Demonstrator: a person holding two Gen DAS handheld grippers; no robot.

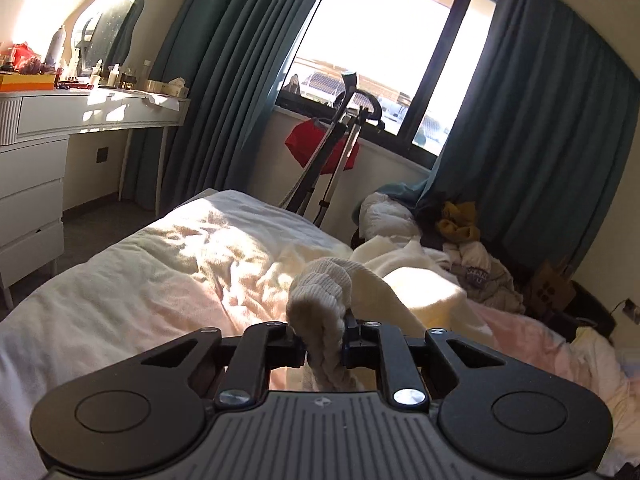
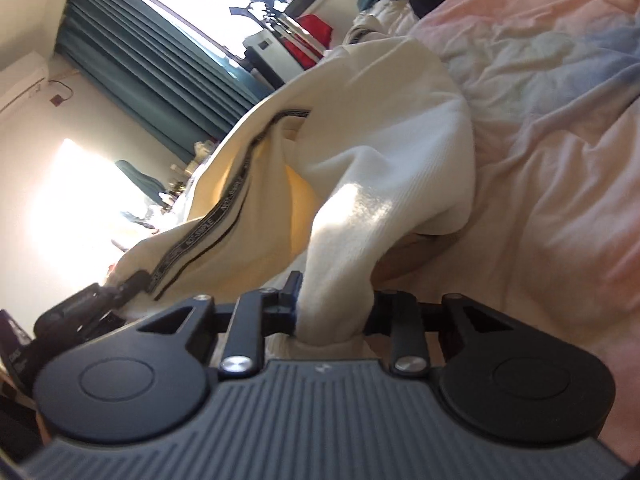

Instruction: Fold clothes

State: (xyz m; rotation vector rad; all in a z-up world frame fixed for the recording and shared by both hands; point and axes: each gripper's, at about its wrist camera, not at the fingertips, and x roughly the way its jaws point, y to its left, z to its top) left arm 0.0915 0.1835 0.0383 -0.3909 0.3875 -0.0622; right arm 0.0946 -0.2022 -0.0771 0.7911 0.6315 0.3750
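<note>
The cream knit top with a black tape strip (image 2: 360,152) has tape that reads "SIMPLE". The left claw (image 1: 323,342) pinches its ribbed edge. The right claw (image 2: 332,308) pinches another bunched part. The top hangs just above the pink and white bed (image 2: 560,160)

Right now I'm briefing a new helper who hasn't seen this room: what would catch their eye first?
Probably the cream sweater, pinched at one end by the left tool and at another by the right tool, hanging between them above the bed. Behind it stand the bright window with teal curtains, and a heap of unfolded clothes at the bed's far end.
</note>
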